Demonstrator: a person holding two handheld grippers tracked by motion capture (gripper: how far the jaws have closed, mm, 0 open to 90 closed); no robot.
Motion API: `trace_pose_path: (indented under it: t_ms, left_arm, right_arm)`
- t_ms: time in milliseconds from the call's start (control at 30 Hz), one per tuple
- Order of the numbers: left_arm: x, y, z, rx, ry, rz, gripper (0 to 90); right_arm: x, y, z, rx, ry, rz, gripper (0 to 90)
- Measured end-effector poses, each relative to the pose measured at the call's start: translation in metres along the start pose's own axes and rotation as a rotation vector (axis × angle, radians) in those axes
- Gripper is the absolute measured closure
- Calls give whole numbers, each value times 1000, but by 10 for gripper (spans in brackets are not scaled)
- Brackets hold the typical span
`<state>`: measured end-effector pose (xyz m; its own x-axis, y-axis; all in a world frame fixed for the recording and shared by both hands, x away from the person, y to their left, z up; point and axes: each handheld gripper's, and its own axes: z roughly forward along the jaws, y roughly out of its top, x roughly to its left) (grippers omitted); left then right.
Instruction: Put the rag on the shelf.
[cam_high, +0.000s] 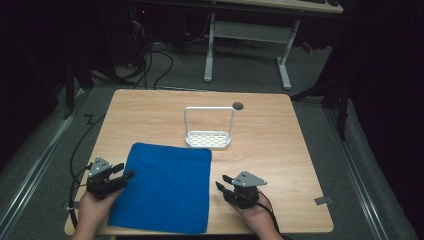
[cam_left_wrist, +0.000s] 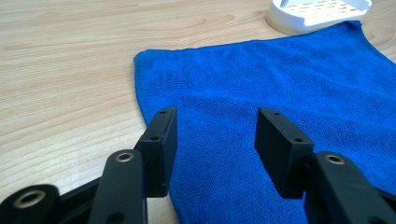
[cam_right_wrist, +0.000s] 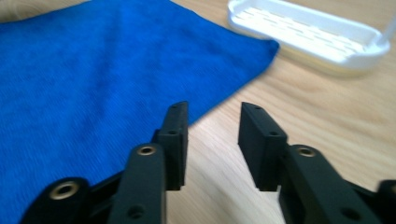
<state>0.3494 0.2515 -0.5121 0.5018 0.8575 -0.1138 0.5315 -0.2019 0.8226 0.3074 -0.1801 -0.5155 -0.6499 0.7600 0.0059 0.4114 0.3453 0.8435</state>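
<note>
A light wooden table (cam_high: 280, 135) seen from above, in a dim room. A blue cloth (cam_high: 165, 187) lies flat across the lower middle of the frame, reaching almost to the table's near edge. Just above its upper right corner stands a white slotted tray with a tall wire handle (cam_high: 208, 139), close to the cloth. A small dark round hole (cam_high: 238, 105) sits in the tabletop to the upper right of the tray.

The left gripper (cam_high: 121, 177), at lower left, has its jaws parted and empty, poised over the cloth's left edge. The right gripper (cam_high: 223, 184), at lower right, is likewise spread and empty, just beside the cloth's right edge, over bare wood.

No writing or labels are readable.

A white-legged desk (cam_high: 250, 30) stands on the floor beyond.
</note>
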Motion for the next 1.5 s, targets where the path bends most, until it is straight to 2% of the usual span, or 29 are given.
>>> trace_pose_path:
  t_ms: [67, 100, 133, 200, 233, 267, 300, 333, 400, 500, 533, 600, 667, 767, 933, 1000, 1133, 1167, 1200, 1367, 1500]
  left_arm:
    - [-1, 2, -3, 26, 15, -11, 547]
    - [-1, 2, -3, 26, 15, -11, 561]
    - [-2, 2, -5, 31, 13, -10, 601]
    - [-3, -1, -6, 47, 5, -13, 678]
    - [-4, -5, -6, 102, -25, -2, 745]
    - [-6, -8, -4, 144, -20, 26, 794]
    - [-8, -11, -3, 174, -10, 56, 825]
    - [-8, -11, -3, 174, -10, 56, 853]
    - [-11, -15, 0, 229, -13, 84, 881]
    - [-10, -16, 1, 226, -25, 83, 882]
    - [-8, -17, 1, 217, -37, 62, 882]
    - [-7, -18, 0, 214, -43, 53, 881]
    - [-7, -19, -1, 212, -51, 52, 878]
    - [-9, -20, -2, 214, -53, 61, 871]
    - [-15, -19, -1, 225, -84, 83, 865]
    - [-21, -19, 1, 228, -119, 106, 839]
    - [-27, -18, 3, 230, -151, 109, 834]
    - [-33, -18, 5, 234, -188, 118, 835]
    - [-33, -18, 5, 234, -188, 118, 835]
    - [-54, -17, 9, 251, -239, 194, 843]
    - [-61, -16, 13, 247, -273, 208, 846]
  right_arm:
    - [5, 6, 4, -7, 10, -14, 722]
    - [5, 6, 4, -7, 10, -14, 722]
    - [10, 13, 11, 9, 41, -38, 805]
    - [14, 20, 17, 27, 55, -81, 867]
    - [16, 23, 21, 39, 65, -94, 896]
    - [16, 25, 24, 43, 75, -103, 900]
    - [18, 27, 29, 53, 81, -112, 900]
    - [18, 27, 29, 53, 81, -112, 900]
    - [19, 23, 39, 85, 91, -105, 900]
    - [20, 21, 43, 99, 93, -118, 900]
    - [20, 19, 49, 119, 81, -124, 900]
    - [20, 18, 53, 145, 67, -138, 900]
    - [19, 16, 56, 168, 70, -139, 900]
    - [18, 16, 56, 172, 68, -136, 900]
    - [15, 14, 49, 189, 53, -145, 900]
    - [10, 10, 42, 197, 54, -127, 900]
    - [3, 4, 31, 204, 53, -104, 900]
    - [0, 0, 24, 209, 47, -90, 900]
    - [0, 0, 24, 209, 47, -90, 900]
    - [-11, -8, 7, 220, 29, -61, 900]
    - [-20, -15, -4, 221, 1, -37, 900]
